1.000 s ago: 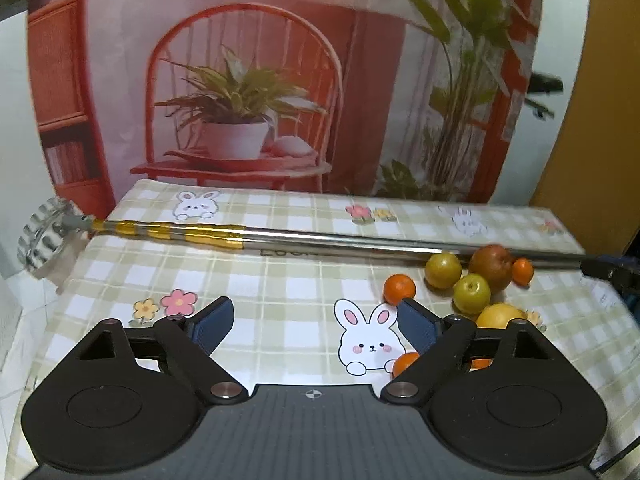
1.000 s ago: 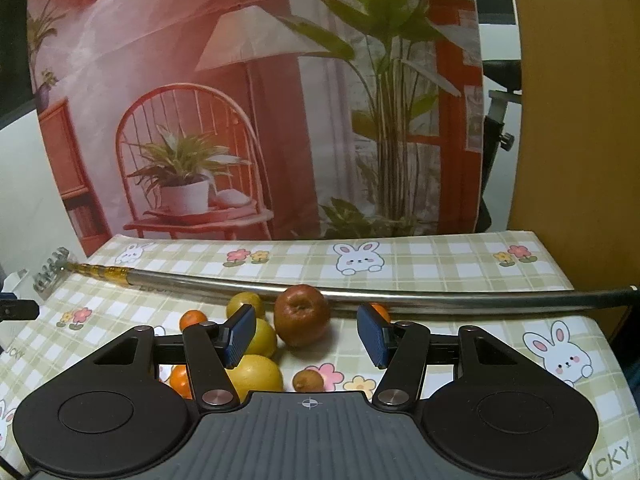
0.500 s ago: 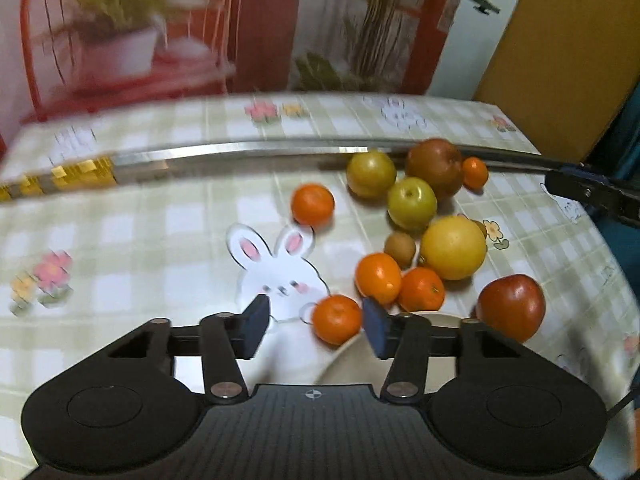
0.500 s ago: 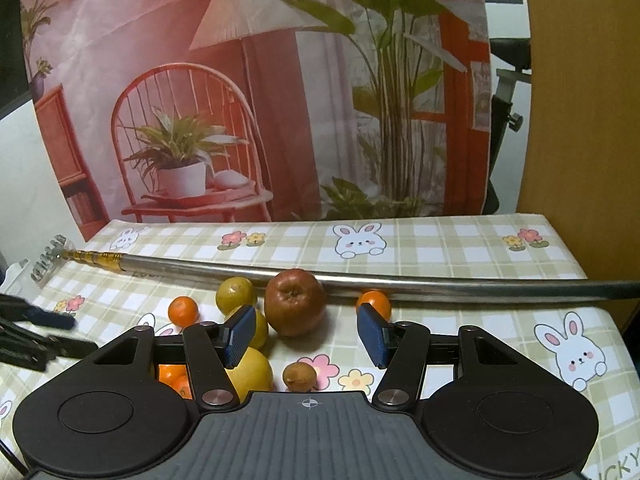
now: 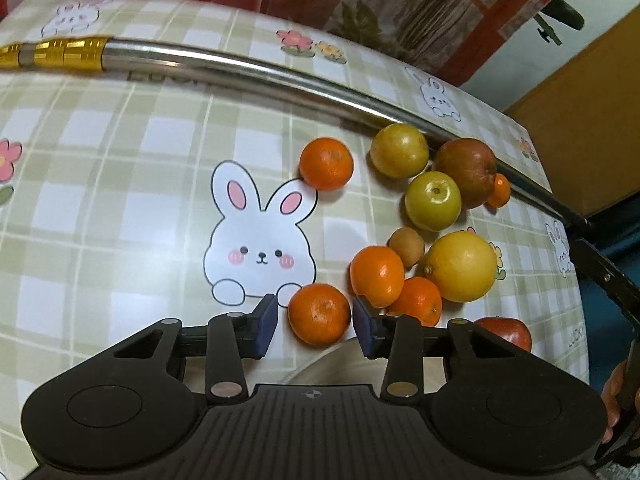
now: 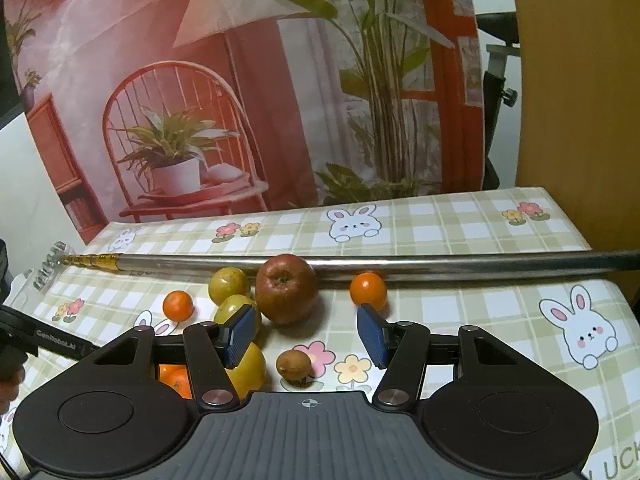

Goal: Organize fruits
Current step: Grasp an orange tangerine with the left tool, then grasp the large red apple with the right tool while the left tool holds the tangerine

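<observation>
Loose fruit lies on a checked tablecloth. My left gripper is open, its blue pads either side of a mandarin with small gaps. Near it lie two more mandarins, a lemon, a small brown fruit, two yellow-green fruits, a dark red apple and a red apple. My right gripper is open and empty above the dark red apple and the brown fruit.
A long metal pole with a gold section lies across the table behind the fruit; it also shows in the right wrist view. A pale plate rim shows under my left gripper. A printed backdrop stands behind the table.
My left gripper has dropped down and forward over the fruit and narrowed around the near mandarin. My right gripper has barely moved and stays open.
</observation>
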Tool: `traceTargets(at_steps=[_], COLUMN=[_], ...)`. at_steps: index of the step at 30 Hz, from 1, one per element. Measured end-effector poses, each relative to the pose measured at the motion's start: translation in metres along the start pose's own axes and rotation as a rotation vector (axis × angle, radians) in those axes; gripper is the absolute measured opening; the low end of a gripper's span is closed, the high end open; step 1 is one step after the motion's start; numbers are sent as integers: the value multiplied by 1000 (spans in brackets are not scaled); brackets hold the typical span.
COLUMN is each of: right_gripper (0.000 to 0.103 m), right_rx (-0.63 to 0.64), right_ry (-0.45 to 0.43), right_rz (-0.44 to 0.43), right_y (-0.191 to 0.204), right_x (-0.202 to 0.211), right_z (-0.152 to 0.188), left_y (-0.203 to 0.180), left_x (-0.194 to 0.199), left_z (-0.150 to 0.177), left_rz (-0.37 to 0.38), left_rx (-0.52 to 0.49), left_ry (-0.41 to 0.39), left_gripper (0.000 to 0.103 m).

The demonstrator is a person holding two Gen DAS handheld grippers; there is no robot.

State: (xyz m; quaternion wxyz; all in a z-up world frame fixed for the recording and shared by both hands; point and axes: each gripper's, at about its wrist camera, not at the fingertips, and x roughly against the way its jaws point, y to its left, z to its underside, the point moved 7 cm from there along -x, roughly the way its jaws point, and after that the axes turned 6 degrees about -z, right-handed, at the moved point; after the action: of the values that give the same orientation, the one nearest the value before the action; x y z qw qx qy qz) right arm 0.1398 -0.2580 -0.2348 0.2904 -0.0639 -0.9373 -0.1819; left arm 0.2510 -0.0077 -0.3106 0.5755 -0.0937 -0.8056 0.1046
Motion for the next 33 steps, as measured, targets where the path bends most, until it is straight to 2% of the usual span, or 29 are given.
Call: traceTargets(at_steps=[5, 11, 14, 17, 21, 33], right_gripper=[53, 53, 53, 53, 53, 58], right_rx=[-15, -31, -46, -60, -70, -139], right_ry=[11, 25, 41, 62, 88, 199], right_rz=[-7, -27, -27, -40, -71, -150], right_y=[0, 0, -3, -3, 2, 17], right_x=[0, 1, 0, -1, 2, -8], right_z=[4, 10, 13, 17, 26, 54], left_y=[-4, -8, -7, -11, -15, -22], left_x=[0, 18, 31, 45, 62, 79], left_z=[-2, -4, -4, 0, 11, 44], left_rz=[10, 1, -31, -61, -57, -53], left_rx=[12, -30, -69, -119, -168, -256], left_ry=[-13, -105, -158, -221, -276, -333], left_gripper=[36, 35, 35, 35, 35, 35])
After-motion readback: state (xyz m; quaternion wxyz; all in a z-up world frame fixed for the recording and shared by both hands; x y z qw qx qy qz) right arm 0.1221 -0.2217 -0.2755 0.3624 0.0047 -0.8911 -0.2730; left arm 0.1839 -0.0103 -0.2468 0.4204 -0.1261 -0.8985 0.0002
